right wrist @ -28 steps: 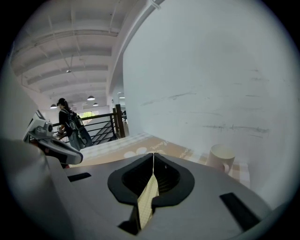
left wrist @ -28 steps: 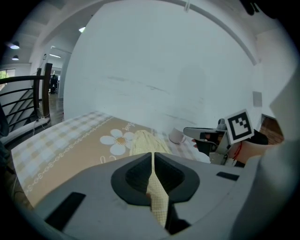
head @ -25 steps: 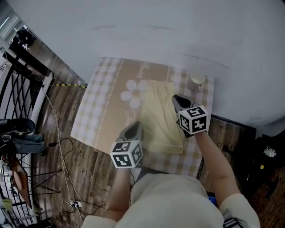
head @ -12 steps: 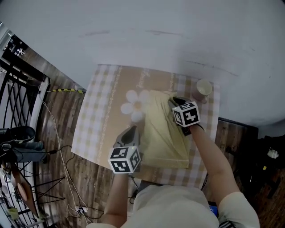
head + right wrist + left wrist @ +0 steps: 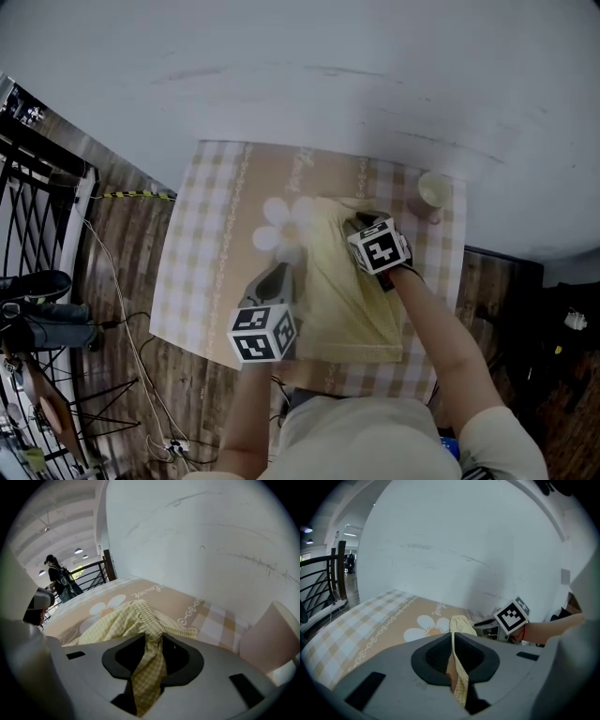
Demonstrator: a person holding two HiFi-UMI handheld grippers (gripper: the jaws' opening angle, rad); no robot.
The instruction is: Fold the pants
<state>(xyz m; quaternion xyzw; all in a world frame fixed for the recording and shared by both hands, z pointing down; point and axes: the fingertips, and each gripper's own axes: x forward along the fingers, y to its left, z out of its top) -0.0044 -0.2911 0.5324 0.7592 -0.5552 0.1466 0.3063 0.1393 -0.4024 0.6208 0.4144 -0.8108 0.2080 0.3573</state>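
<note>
While aslant on pants (image 5: 349, 302) — left gripper (image 5: 279, 276)

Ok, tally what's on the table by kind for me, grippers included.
tablecloth: 1
pants: 1
cup: 1
grippers: 2 (left gripper shut on the pants; right gripper opening, pants cloth between its jaws)
Total: 5

Table (image 5: 192, 281) mid-frame, covered by beige checked cloth (image 5: 217, 187), white daisy print (image 5: 279, 223) left of centre. On cloth: yellow checked pants (image 5: 354, 309) centre-right; pale cup (image 5: 433, 192) upright, upper right corner.
</note>
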